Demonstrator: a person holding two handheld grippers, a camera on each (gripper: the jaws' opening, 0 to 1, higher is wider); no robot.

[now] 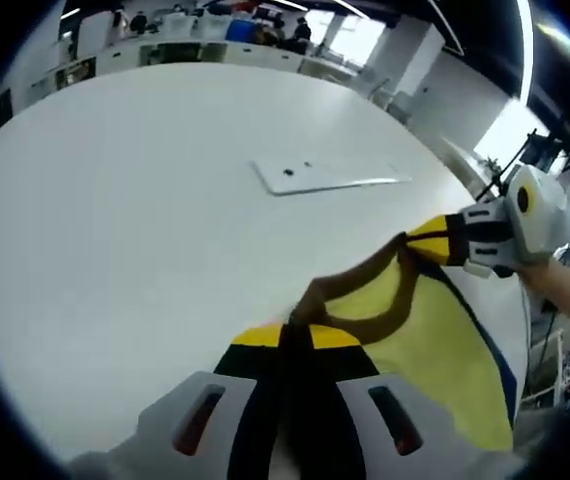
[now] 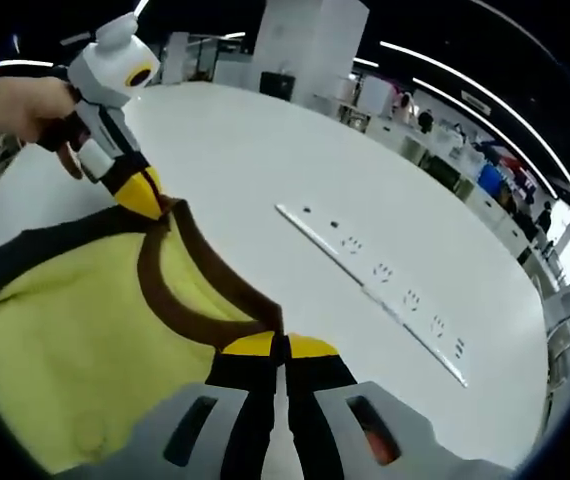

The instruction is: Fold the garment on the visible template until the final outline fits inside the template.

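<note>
In the left gripper view your left tongs (image 1: 295,340) are clenched on the brown collar of the yellow garment (image 1: 435,340), which hangs to the right above the white surface (image 1: 135,230); the right tongs (image 1: 435,243) grasp the collar further right.

In the right gripper view the same double grip shows. Pull unevenly and the thin collar could slip free, dropping the garment crooked.
</note>
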